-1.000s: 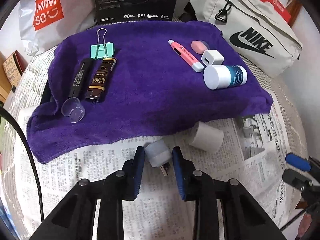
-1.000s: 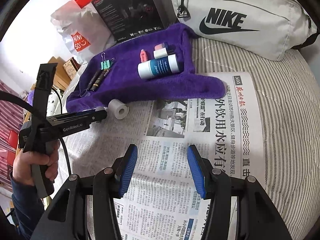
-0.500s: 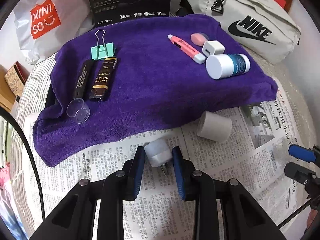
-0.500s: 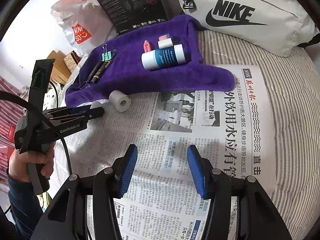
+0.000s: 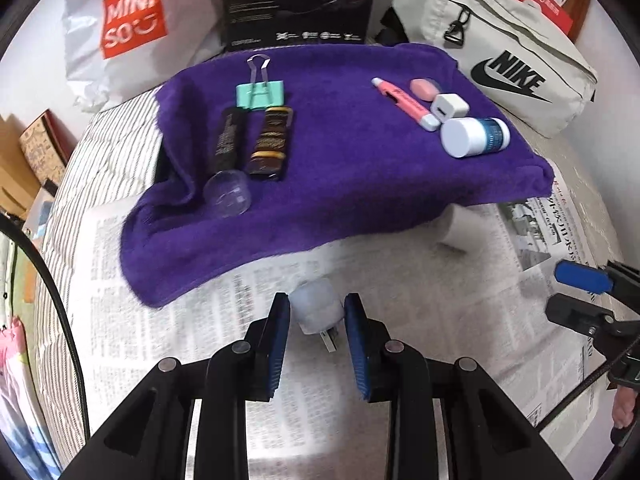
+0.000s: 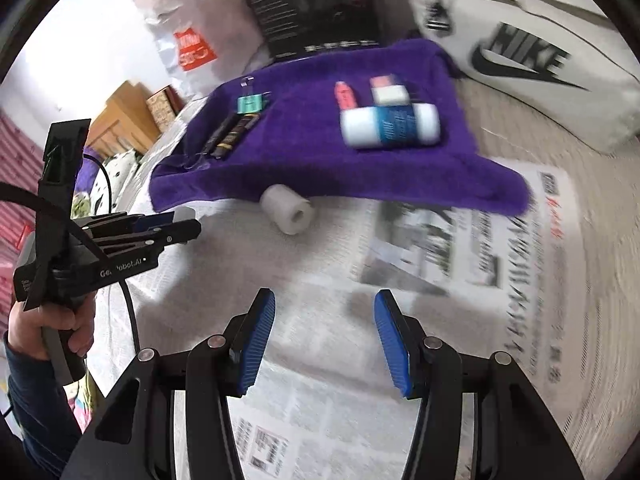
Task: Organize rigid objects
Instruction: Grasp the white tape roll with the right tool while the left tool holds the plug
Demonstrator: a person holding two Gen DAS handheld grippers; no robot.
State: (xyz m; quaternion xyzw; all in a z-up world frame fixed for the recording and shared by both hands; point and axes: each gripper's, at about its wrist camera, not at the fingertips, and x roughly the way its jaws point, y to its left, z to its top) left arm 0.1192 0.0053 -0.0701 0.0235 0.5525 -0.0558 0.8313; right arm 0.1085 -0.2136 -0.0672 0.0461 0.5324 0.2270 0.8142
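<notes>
My left gripper [image 5: 314,312] is shut on a small white plug adapter [image 5: 317,305], held just above the newspaper in front of the purple towel [image 5: 340,168]. On the towel lie a green binder clip [image 5: 260,94], two dark tubes [image 5: 250,142], a clear cap [image 5: 227,197], a pink pen [image 5: 404,102], a pink eraser [image 5: 424,88], a white charger cube [image 5: 450,107] and a white-and-blue bottle [image 5: 474,136]. A white roll [image 6: 287,211] lies on the newspaper by the towel's edge. My right gripper [image 6: 324,332] is open and empty over the newspaper.
A white Nike bag [image 5: 508,56] sits at the back right, a black box [image 5: 298,0] behind the towel, and a Miniso bag [image 5: 128,24] at the back left. Newspaper [image 6: 460,248] covers the striped bed. The left gripper shows in the right wrist view [image 6: 172,228].
My left gripper has lifted the plug adapter and carried it toward the towel. My right gripper has moved forward toward the towel and white roll, still open.
</notes>
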